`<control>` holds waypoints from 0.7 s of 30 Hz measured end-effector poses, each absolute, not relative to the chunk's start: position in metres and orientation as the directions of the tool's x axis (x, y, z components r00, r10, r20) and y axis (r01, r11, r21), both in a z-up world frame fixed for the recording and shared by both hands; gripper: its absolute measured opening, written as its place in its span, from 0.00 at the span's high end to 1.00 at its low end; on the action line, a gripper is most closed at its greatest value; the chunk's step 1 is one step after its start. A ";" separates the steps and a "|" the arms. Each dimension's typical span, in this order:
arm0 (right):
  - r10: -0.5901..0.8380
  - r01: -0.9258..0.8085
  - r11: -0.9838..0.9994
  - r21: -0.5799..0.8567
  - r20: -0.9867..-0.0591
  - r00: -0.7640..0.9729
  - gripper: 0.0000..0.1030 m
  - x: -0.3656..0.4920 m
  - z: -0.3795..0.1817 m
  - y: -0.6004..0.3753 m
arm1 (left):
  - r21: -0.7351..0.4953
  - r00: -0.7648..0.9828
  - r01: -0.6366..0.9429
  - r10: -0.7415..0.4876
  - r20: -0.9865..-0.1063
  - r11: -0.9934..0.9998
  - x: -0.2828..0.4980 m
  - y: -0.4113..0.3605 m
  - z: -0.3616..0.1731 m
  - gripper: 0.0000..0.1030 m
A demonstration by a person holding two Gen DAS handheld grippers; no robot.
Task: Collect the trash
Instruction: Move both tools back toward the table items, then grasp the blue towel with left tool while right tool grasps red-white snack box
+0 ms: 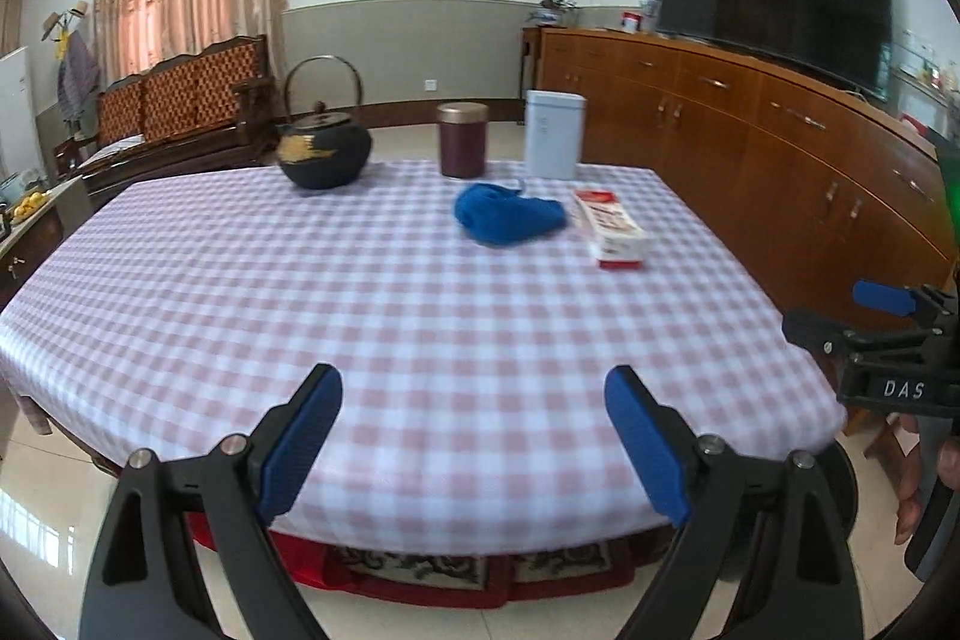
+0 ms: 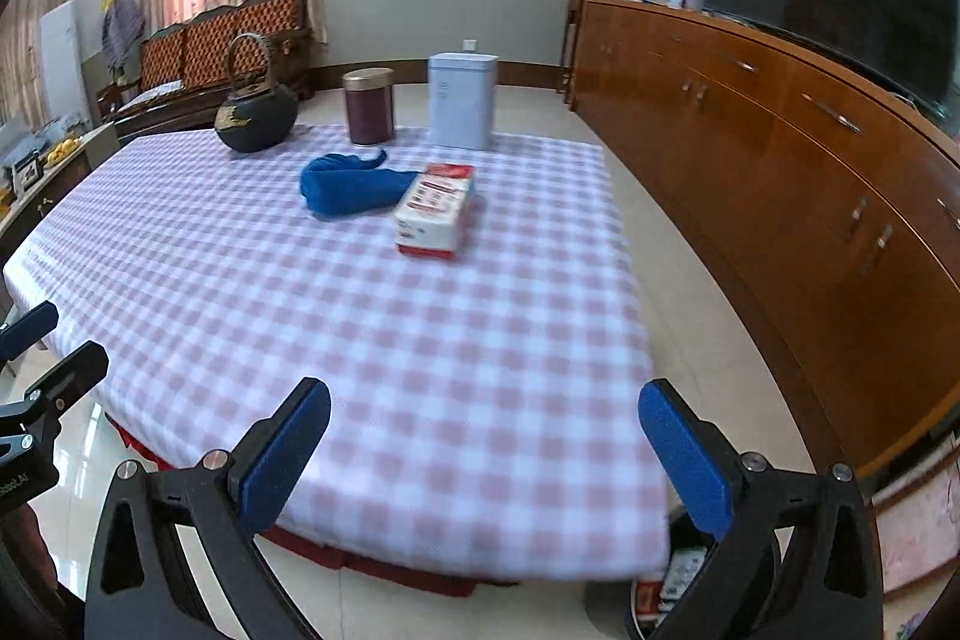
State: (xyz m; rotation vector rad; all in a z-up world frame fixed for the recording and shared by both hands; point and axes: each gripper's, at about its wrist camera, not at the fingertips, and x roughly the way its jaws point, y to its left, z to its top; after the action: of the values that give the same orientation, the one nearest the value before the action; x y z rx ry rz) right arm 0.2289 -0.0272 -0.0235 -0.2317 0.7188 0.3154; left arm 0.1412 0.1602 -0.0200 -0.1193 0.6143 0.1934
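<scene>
Red-and-white carton (image 2: 435, 211) lying flat on the far right part of a checked tablecloth (image 2: 372, 340), most likely the trash to collect, though that is a judgement only. Just beside it on the left, perhaps touching, a crumpled blue cloth (image 2: 351, 187). Behind both, along the far edge, a black iron teapot (image 2: 255, 121), a dark red canister (image 2: 368, 106) and a pale blue tin (image 2: 461, 100). At the lower right, beside the near corner of the table, a dark bin (image 2: 672, 574) with packaging inside, partly hidden by the cloth's edge and a finger.

Right gripper (image 2: 483, 451) at the near edge, jaws wide apart, nothing between them, carton well ahead and slightly left of centre. Left gripper (image 1: 474, 439) likewise spread and empty, carton far ahead and to its right.

Step in hand, judged: approach, nothing yet grasped. Next move calls for reaching across the bare cloth, straddling the carton's narrow sides, clamping, then carrying to the bin, avoiding the blue cloth.
</scene>
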 end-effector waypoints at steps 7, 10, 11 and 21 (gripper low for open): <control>0.215 -0.392 0.914 -0.103 -0.696 0.685 0.00 0.278 -0.035 0.019 | -0.035 0.787 -0.235 0.170 -0.593 0.971 0.182 0.189 -0.024 0.13; 0.213 -0.391 0.915 -0.097 -0.707 0.674 0.00 0.306 -0.042 0.031 | -0.039 0.784 -0.248 0.177 -0.595 0.968 0.196 0.196 -0.028 0.13; 0.212 -0.389 0.917 -0.092 -0.712 0.669 0.00 0.315 -0.044 0.033 | -0.042 0.782 -0.251 0.177 -0.597 0.967 0.201 0.198 -0.030 0.13; 0.208 -0.402 0.912 -0.083 -0.751 0.627 0.04 0.395 -0.071 0.054 | -0.044 0.762 -0.247 0.166 -0.626 0.968 0.267 0.207 -0.045 0.13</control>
State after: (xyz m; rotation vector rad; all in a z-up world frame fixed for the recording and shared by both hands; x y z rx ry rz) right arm 0.3953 0.0537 -0.0709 -0.2529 0.8231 0.3537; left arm 0.2673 0.2074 -0.0454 -0.1267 0.6682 0.2256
